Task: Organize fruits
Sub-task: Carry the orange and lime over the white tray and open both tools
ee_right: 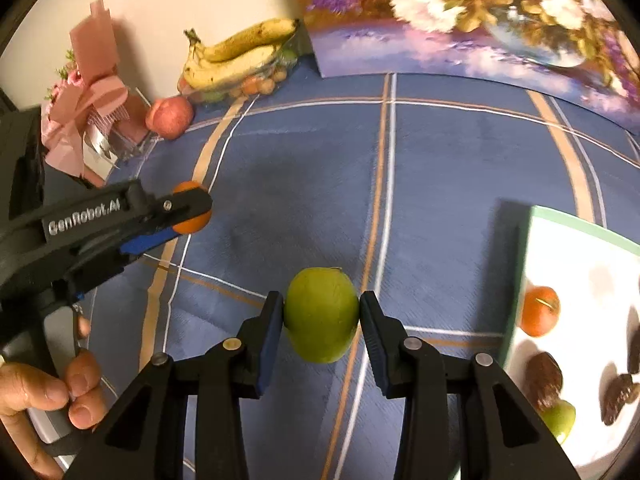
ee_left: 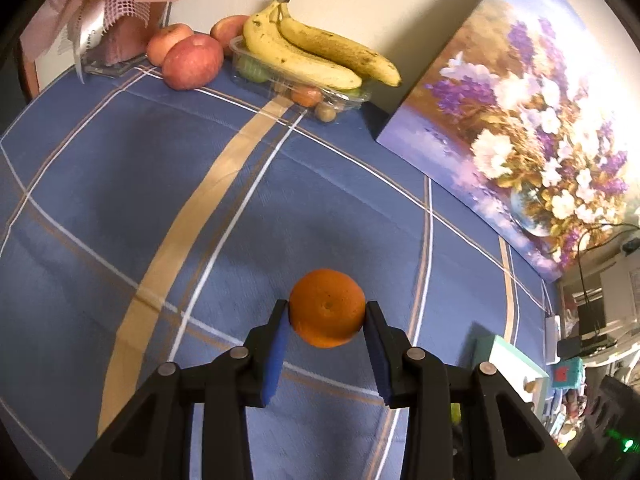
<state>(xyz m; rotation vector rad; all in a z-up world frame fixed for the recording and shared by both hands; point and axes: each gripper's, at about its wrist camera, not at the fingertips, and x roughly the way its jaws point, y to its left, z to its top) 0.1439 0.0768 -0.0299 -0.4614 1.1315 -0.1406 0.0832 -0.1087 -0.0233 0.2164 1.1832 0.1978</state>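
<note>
Left gripper (ee_left: 326, 316): we see its blue-padded fingers (ee_left: 276, 356) pinching a round orange citrus fruit (ee_left: 326, 312), one pad on each side, the fruit held clear above the cloth.
Right gripper (ee_right: 322, 314): we see both pads pressed against the flanks of a smooth green round fruit (ee_right: 322, 314), also held off the cloth.
Surface: we note a blue checked tablecloth with tan and white stripes (ee_left: 160, 184).
Fruit pile: at the far edge, by the wall, we see a bunch of spotted yellow bananas (ee_left: 316, 48) lying across a clear plastic tray of small fruits (ee_left: 348, 100); red apples (ee_left: 192, 62) sit just beside it.
White tray with green rim (ee_right: 520, 280): at the right of the right wrist view; we count a small orange fruit (ee_right: 540, 312), dark brown pieces (ee_right: 544, 376) and another green fruit (ee_right: 560, 418) on it.
Backdrop: a flower painting on canvas (ee_left: 520, 120) leans on the wall.
Person: a hand (ee_right: 40, 400) grips the left gripper's handle.
</note>
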